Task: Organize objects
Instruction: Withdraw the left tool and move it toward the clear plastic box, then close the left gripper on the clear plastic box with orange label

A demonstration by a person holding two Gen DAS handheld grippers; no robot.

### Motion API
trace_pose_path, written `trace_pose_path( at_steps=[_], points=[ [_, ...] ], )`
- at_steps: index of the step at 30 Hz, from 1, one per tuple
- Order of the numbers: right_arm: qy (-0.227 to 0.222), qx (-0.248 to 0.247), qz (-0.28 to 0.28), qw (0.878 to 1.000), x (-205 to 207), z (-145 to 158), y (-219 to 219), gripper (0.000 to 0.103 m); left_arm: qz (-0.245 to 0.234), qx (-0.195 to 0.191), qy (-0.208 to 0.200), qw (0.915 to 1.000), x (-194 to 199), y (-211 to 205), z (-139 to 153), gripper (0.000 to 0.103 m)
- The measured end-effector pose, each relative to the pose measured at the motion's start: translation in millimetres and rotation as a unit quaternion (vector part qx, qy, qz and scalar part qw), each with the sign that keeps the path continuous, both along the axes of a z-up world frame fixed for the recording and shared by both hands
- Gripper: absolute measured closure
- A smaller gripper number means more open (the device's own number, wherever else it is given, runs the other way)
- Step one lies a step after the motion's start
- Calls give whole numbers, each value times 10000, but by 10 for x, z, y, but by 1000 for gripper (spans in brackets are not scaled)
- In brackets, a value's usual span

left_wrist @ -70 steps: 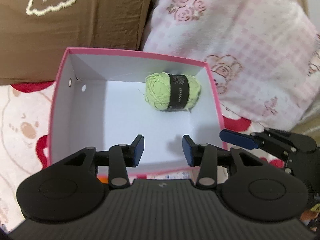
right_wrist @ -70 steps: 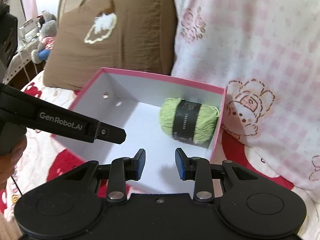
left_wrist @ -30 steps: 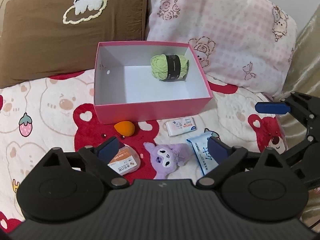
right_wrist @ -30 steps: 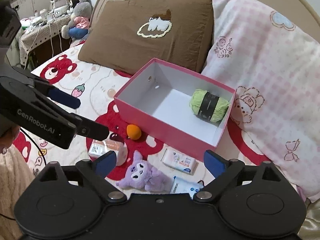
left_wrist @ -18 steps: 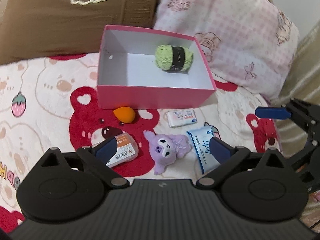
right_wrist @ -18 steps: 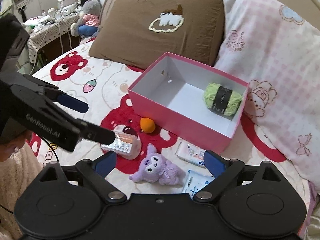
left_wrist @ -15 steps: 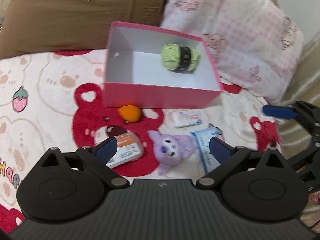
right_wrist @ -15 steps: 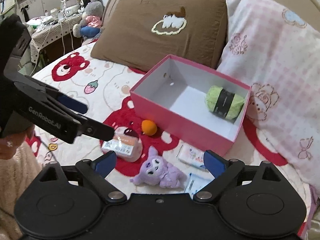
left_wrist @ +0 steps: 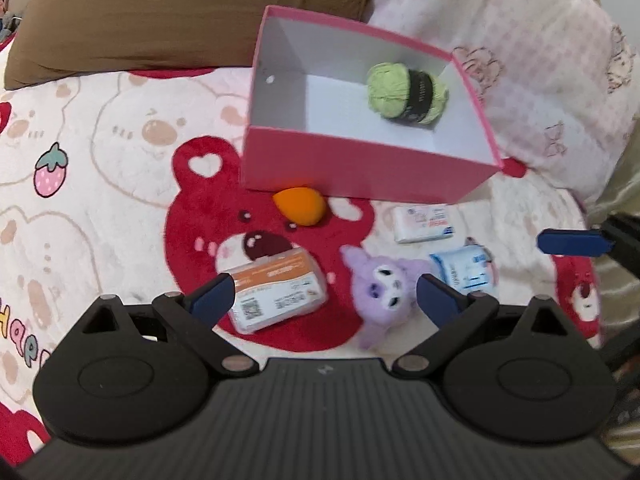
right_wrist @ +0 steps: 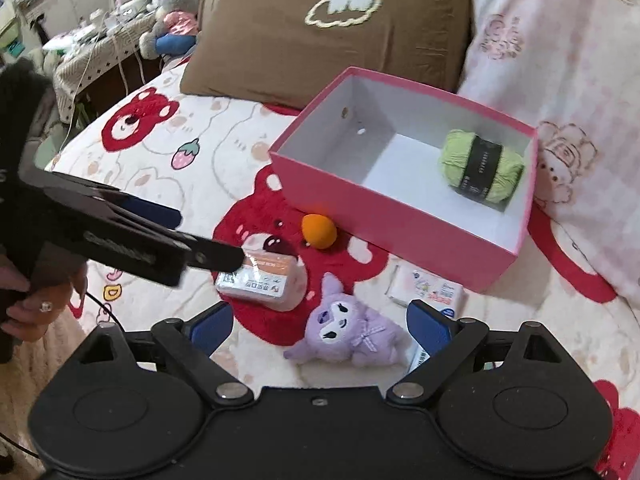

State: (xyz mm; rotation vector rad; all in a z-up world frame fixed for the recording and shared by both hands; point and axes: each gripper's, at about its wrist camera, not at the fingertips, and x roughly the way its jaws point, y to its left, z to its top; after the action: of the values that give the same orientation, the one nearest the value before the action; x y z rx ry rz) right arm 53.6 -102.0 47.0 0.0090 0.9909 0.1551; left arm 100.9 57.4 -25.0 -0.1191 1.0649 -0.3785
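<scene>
Inside, a fuzzy green yarn ball [left_wrist: 406, 94] fills the rigid pink box [left_wrist: 360, 168].

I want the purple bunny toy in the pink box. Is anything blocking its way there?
Nothing visible does. Between the purple plush and the pink box lies only bare blanket; the orange sponge sits off to the left.

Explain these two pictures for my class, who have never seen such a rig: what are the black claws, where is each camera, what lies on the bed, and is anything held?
A person holds a two-finger gripper in each hand; each carries a camera looking along its fingers. One picture is from the left gripper, the other from the right gripper. Both are open and hold nothing. On the bear-print blanket stands a pink box containing green yarn. In front lie an orange sponge, an orange-labelled packet, a purple plush and two tissue packs.
</scene>
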Motion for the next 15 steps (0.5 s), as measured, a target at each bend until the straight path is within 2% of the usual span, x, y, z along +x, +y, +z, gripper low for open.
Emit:
trace_pose_path(
  at_steps=[10,15],
  points=[
    [-132,-391,873,9953,145,-322,401,9,5,128,234,9996,120,141,-354,6],
    [-120,17,1034,9946,293,-570,502,12,-48,173,482,9987,170,86,-532,7]
  ],
)
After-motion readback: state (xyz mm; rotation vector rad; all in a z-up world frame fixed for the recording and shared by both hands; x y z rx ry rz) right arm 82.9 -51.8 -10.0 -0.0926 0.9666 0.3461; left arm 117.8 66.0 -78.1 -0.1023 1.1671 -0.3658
